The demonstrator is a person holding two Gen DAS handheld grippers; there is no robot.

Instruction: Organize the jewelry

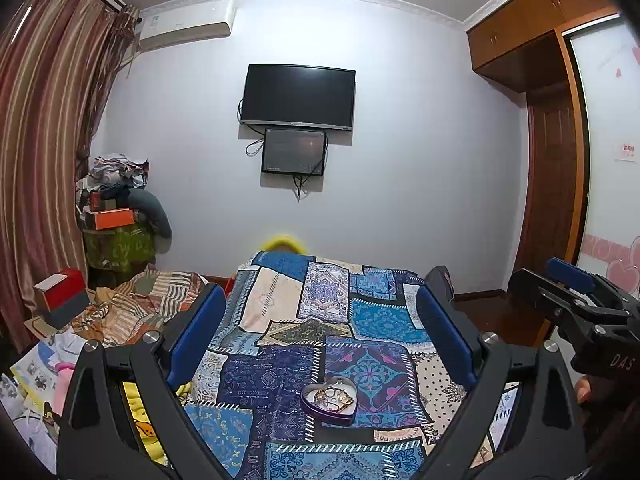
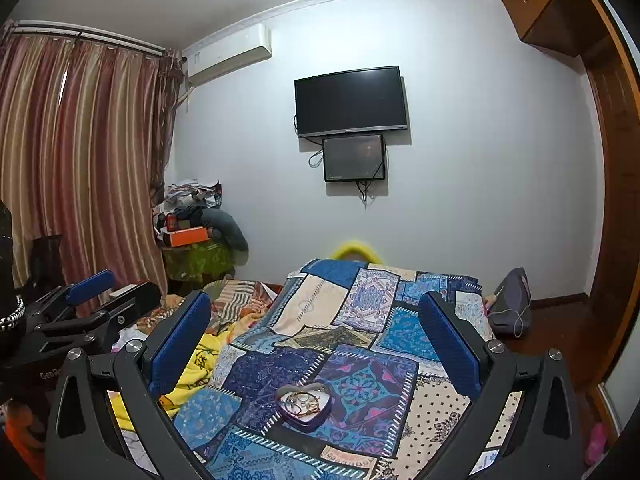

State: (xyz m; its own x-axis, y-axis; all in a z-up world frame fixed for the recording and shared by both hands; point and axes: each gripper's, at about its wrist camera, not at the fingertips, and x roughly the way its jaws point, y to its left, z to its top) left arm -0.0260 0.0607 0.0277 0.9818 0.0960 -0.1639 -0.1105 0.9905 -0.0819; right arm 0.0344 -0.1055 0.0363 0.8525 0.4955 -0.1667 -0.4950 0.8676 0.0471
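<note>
A heart-shaped purple tin [image 1: 329,400] with gold jewelry [image 1: 334,395] inside sits on the blue patchwork cloth [image 1: 280,380]. It also shows in the right wrist view [image 2: 305,405]. My left gripper [image 1: 320,344] is open and empty, held above and behind the tin. My right gripper [image 2: 316,352] is open and empty, also above the tin. The right gripper shows at the right edge of the left wrist view [image 1: 576,300], and the left gripper at the left edge of the right wrist view [image 2: 92,304].
Clutter lies left of the cloth: striped bedding [image 1: 140,304], a red and white box [image 1: 60,292], yellow fabric [image 2: 196,364]. A grey bag [image 2: 512,300] sits at the cloth's far right corner. A TV [image 1: 298,96] hangs on the far wall.
</note>
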